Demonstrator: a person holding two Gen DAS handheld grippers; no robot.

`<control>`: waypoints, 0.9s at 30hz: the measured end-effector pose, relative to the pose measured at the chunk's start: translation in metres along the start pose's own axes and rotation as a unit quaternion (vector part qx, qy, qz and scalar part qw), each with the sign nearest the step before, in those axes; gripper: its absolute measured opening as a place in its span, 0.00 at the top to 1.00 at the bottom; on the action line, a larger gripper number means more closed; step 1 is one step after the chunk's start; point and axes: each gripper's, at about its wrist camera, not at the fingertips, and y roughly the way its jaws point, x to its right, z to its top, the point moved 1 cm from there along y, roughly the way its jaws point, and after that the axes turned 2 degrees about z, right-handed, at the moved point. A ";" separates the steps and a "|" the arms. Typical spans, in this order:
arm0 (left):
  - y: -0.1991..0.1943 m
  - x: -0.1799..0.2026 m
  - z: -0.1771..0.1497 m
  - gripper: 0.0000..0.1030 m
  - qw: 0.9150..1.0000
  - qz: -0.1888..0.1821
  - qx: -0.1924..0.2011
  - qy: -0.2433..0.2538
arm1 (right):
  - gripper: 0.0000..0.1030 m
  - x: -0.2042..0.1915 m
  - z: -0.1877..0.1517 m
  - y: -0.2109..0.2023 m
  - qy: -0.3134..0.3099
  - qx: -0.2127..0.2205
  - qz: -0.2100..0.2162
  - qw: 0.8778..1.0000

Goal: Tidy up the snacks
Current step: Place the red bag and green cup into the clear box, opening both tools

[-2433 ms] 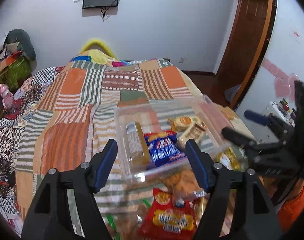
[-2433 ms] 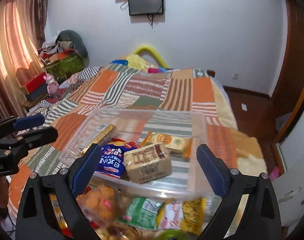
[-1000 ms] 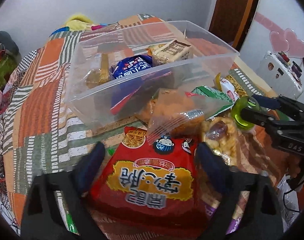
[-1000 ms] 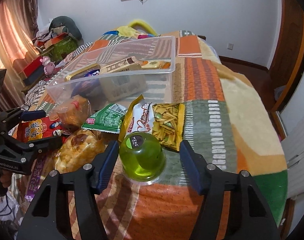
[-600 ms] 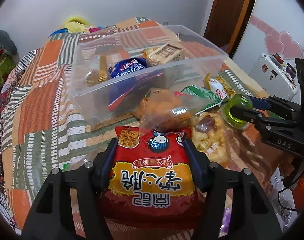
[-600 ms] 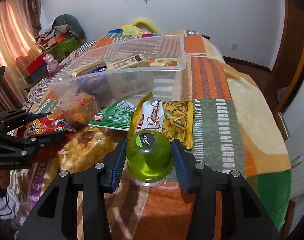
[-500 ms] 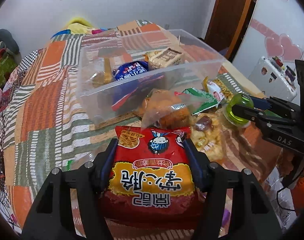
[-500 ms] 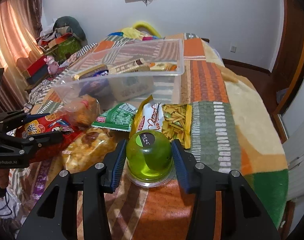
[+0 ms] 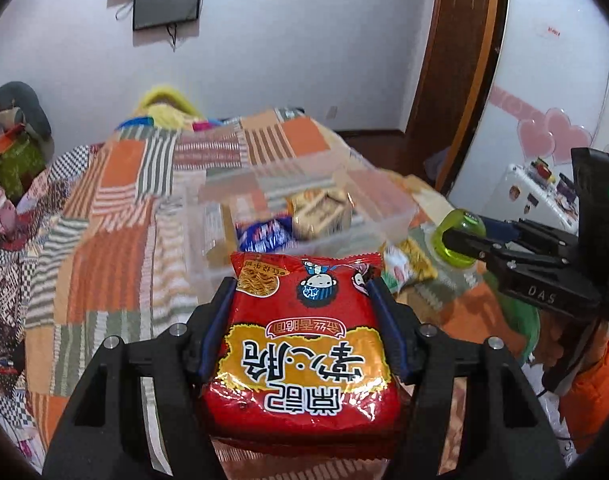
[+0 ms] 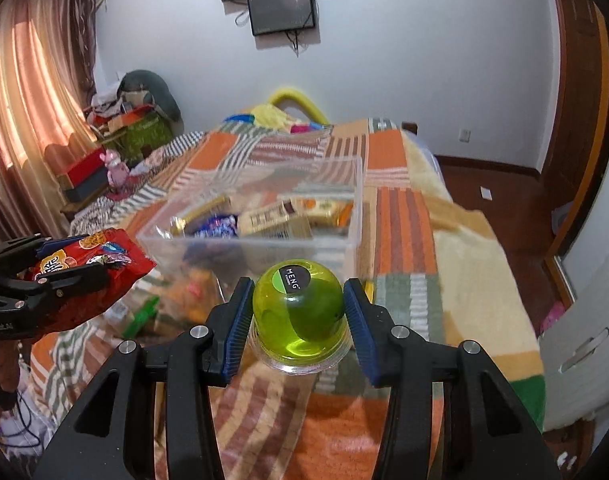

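The left claw (image 9: 300, 300) is clamped on a glossy red noodle packet (image 9: 304, 344) with yellow lettering, held above the bed (image 9: 116, 240) before the clear bin (image 10: 344, 208). The right claw (image 10: 298, 304) pinches a translucent green dome-shaped cup (image 10: 300, 312) with a dark label. The bin's contents are blurred; the packet hides the snacks beneath it.

left wrist: faces bed, close | right wrist: same | shared: clear bin (image 9: 388, 208) (image 10: 304, 240)

Left tongs (image 9: 302, 304) clamped, raised; right tongs (image 10: 298, 312) clamped, raised.
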 end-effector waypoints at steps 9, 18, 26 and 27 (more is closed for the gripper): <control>0.025 -0.006 0.038 0.37 1.000 0.002 0.020 -0.014 | 0.58 -0.003 0.028 0.015 -0.002 0.023 -0.006 1.000; 0.075 -0.020 0.064 0.37 0.999 0.025 0.004 -0.030 | 0.58 0.000 0.043 0.048 0.002 0.006 -0.012 1.000; 0.127 -0.030 0.070 0.37 0.997 0.057 -0.034 -0.031 | 0.58 0.006 0.039 0.073 0.003 -0.029 -0.019 0.999; 0.130 -0.031 0.071 0.37 0.997 0.058 -0.037 -0.030 | 0.58 0.006 0.038 0.076 0.001 -0.033 -0.020 0.999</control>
